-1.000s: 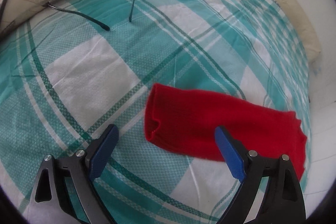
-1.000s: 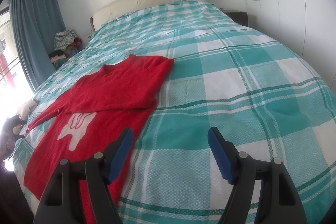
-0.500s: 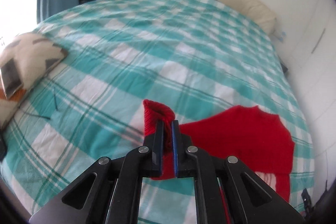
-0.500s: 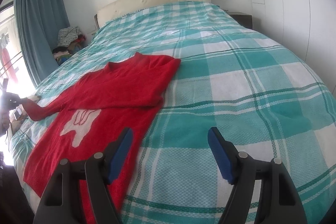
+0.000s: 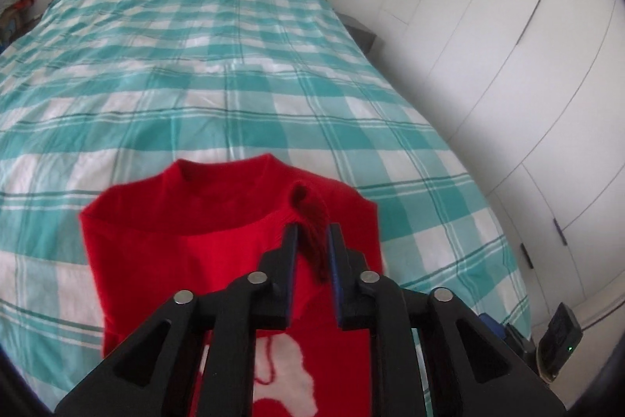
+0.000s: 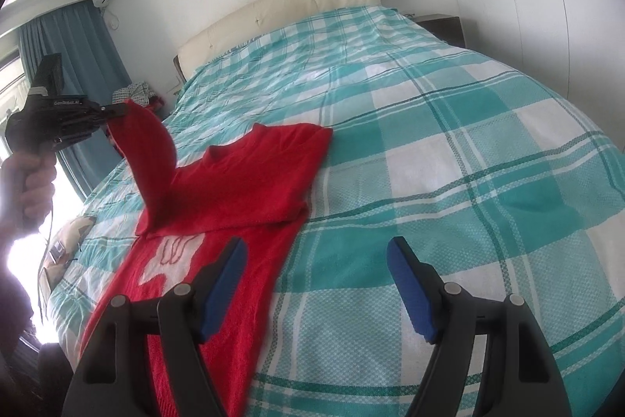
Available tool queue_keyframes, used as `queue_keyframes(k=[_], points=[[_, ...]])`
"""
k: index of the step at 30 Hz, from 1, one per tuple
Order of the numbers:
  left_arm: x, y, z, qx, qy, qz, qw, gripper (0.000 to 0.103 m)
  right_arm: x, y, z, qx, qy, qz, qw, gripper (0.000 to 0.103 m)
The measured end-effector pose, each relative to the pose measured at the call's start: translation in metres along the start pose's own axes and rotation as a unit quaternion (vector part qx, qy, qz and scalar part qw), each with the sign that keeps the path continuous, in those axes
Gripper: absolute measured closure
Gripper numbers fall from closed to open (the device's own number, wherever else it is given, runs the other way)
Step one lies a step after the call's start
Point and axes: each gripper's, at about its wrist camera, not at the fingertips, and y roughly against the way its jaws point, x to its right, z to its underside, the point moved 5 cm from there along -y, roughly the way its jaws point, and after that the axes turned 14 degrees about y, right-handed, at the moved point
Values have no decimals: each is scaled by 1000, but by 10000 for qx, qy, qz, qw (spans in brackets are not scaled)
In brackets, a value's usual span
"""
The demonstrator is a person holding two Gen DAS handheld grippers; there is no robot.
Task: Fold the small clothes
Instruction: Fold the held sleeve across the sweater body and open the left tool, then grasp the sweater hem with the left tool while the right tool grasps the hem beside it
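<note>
bed (image 6: pixel 449 151): wide, covered edge to edge by a teal-and-white checked spread, cream padded headboard (image 6: pixel 273 14) at the far end
red sweater (image 6: pixel 250 174): lies flat near the bed's left side, neck towards the headboard, white motif on its front
patterned cushion (image 6: pixel 74 233): at the left edge, beside the sweater
</note>
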Motion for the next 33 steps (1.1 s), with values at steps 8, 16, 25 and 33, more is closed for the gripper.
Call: queue_keyframes(k=[8,16,25,33], points=[[-48,-3,39,38,436,-638,9970,18,6,8,-5,123,-105,35,9999,29],[-142,72,89,807,197,-2231,9713,8,-5,4,-4,-168,535,816,9951,29],[-176,85,153,1421,440,-2382,9598,8,-19,-6,6,-393,1332,1439,9798,28],[-183,83,160,1884,237,-2763,9421,7,-17,-17,15,-663,1685,1827,9663,29]])
